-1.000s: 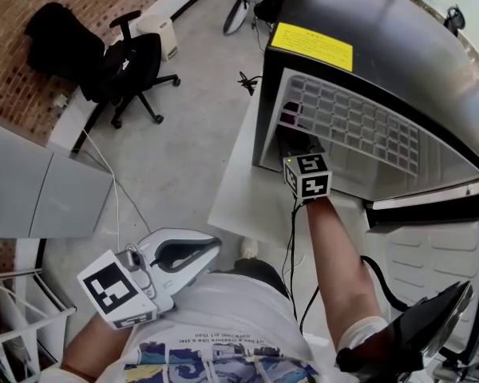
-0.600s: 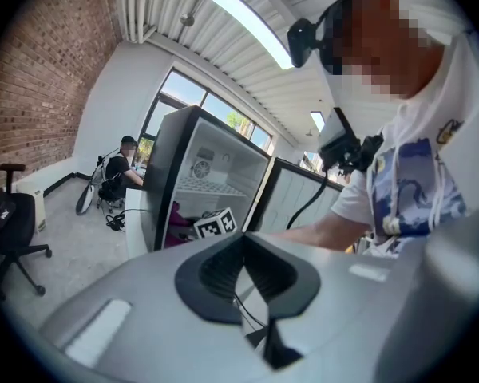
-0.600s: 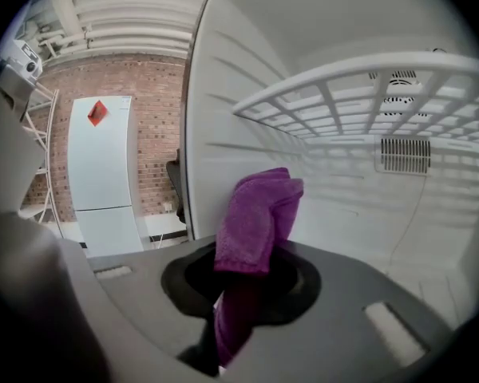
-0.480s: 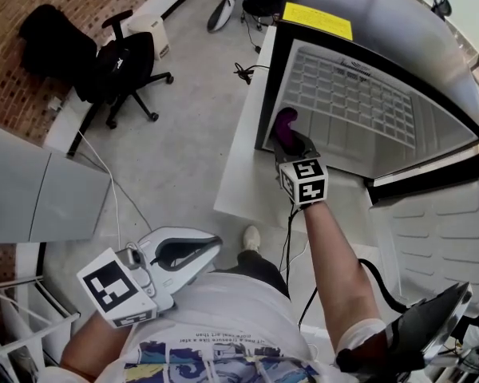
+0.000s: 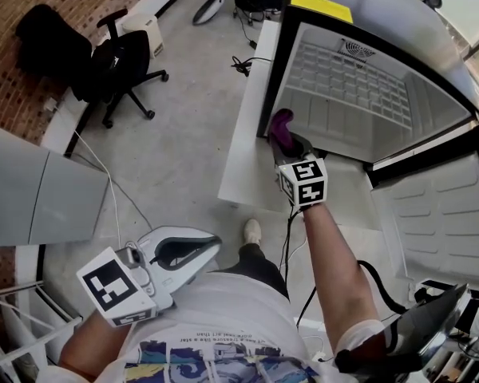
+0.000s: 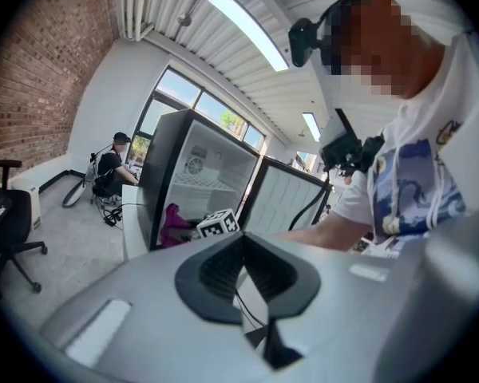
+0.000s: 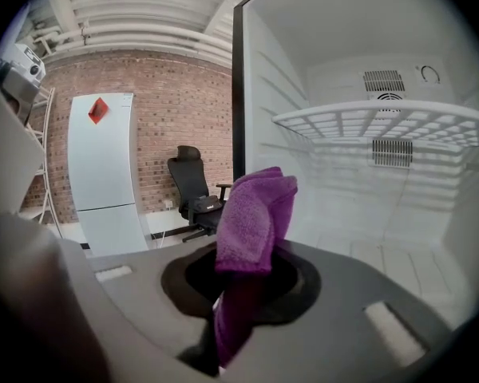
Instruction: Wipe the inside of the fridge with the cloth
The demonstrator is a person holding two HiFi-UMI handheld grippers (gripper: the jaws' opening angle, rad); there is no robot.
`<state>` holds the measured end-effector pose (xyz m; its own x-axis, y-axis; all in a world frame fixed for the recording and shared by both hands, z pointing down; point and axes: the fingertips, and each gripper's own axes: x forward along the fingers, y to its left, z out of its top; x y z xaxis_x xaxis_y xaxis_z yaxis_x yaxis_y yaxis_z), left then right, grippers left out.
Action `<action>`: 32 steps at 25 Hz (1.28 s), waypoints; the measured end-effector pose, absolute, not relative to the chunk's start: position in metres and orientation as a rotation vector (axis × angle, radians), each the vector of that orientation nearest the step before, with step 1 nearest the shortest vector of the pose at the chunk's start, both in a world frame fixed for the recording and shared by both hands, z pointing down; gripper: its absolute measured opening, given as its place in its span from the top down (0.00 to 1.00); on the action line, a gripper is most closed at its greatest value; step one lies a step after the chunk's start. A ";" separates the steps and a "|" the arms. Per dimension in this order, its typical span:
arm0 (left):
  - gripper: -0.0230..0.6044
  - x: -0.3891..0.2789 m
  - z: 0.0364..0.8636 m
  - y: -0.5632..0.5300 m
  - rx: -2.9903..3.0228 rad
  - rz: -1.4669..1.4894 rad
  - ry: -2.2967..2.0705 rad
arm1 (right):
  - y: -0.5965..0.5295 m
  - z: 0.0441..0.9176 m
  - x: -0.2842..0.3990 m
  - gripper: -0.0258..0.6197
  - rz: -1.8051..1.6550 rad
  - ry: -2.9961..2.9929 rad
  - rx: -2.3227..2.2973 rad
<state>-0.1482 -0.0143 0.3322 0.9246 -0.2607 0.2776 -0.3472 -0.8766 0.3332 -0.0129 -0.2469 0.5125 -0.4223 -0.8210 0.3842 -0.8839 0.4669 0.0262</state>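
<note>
One purple cloth (image 7: 254,214) stands folded and upright out of the right tool (image 7: 238,298), whose jaws pinch its lower end. It sits at the mouth of the open fridge (image 5: 335,126), by the left front edge. The white interior lies ahead and to the right, under the wire shelf (image 7: 383,122), so that arm is far the nearer. Nothing stands between cloth and walls. The left tool (image 5: 193,254), jaws pressed together on nothing, hangs low by the person's torso. An office chair (image 5: 124,62) stands well apart.
</note>
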 end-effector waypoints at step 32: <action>0.95 -0.069 0.320 -0.068 2.767 0.281 -0.344 | -0.282 0.484 0.255 0.88 0.146 -1.736 1.995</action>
<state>-0.0687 -0.0683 0.3198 0.9512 -0.2021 0.2333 -0.2688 -0.9139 0.3041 0.2549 -0.2816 0.4838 0.1863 -0.9024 0.3885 -0.9546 -0.0727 0.2890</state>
